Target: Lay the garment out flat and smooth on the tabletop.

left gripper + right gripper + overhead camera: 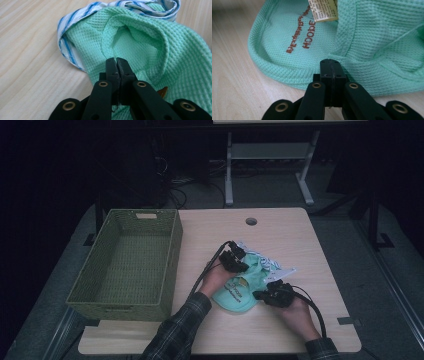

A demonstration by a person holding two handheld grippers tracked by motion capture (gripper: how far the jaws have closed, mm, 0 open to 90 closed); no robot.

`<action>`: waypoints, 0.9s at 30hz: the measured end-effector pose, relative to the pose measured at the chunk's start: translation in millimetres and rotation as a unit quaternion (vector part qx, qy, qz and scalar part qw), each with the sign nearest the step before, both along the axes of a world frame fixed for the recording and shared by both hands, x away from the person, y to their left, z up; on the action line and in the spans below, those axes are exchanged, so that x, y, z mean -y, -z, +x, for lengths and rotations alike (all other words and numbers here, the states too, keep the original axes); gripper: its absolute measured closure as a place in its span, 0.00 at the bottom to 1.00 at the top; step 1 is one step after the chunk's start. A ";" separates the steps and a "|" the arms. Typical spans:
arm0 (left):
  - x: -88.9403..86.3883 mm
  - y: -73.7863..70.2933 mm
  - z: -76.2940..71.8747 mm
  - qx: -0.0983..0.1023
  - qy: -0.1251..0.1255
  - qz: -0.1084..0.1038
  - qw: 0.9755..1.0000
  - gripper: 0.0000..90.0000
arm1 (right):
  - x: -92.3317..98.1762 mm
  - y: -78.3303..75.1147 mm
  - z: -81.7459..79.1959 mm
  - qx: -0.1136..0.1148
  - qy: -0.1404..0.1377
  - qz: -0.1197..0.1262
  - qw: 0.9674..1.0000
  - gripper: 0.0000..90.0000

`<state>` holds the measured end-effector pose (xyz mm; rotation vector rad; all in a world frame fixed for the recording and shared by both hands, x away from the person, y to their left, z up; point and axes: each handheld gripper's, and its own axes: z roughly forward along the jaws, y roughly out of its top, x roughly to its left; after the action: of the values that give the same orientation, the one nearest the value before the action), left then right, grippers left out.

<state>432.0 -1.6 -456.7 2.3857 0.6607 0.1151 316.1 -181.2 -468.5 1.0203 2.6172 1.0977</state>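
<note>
High cam overhead; both gripper cams close-up, sharing green garment [239,290].

Crumpled mint waffle garment [245,285] w/ striped trim, mid-table

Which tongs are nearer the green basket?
Left. The left tongs grip the mint garment on the side toward the basket; the right tongs pinch its near edge, farther away.

Dim room, grey floor [280,185], wooden table [290,235]
</note>
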 end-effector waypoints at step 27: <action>-35.4 -19.1 26.5 0.045 -0.086 0.000 0.995 0.98 | 0.5 -1.1 -0.5 -0.007 0.000 -0.003 1.000 1.00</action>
<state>458.5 33.8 -437.7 2.3064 0.8208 0.2955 315.6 -181.7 -467.3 1.0311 2.6293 1.0859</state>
